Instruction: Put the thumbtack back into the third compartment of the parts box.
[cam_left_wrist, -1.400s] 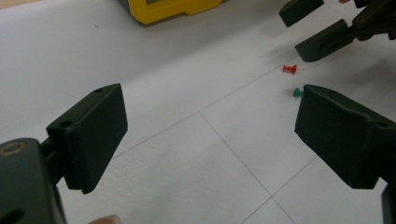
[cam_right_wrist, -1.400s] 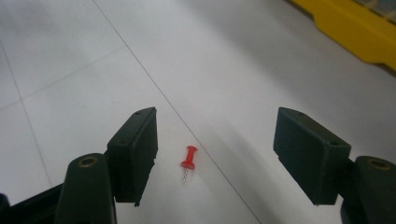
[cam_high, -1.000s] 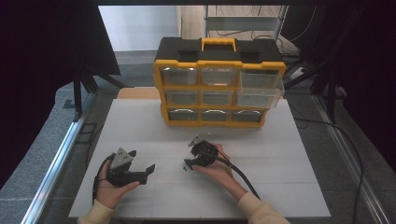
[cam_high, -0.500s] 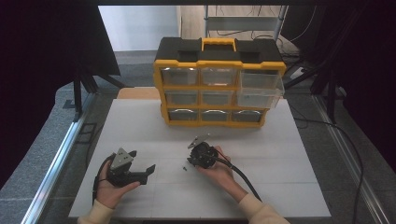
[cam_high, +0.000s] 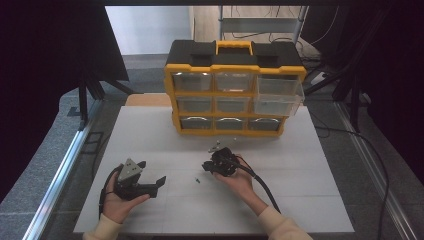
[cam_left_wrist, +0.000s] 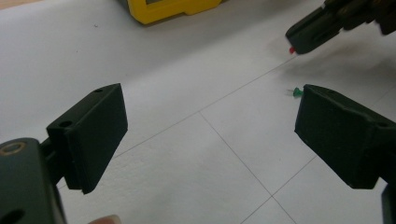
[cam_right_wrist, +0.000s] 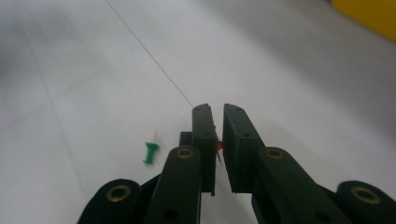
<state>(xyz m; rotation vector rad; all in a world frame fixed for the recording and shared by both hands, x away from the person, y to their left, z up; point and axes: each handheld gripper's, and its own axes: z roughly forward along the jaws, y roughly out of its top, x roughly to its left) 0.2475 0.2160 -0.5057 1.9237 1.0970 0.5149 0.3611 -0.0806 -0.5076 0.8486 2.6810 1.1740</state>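
A red pushpin (cam_right_wrist: 217, 145) is pinched in the closed right tool (cam_right_wrist: 215, 122), above the surface (cam_high: 300, 170) in front of the drawer cabinet (cam_high: 235, 90). The left tool (cam_left_wrist: 205, 135) is held open. A green pushpin (cam_right_wrist: 150, 153) remains; carrying to a drawer is judged next.

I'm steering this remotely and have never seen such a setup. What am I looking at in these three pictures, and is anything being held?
A person holds a pair of hand-held tongs in each hand over a white table. One picture looks down from above; the other two come from cameras riding on each pair. The left tongs rest open and hold nothing. The right tongs are shut on a red pushpin, whose red tip also shows in the left tongs' picture. A green pushpin lies loose on the table between the hands. Behind stands a yellow drawer cabinet, two of its right-hand drawers pulled partly out.
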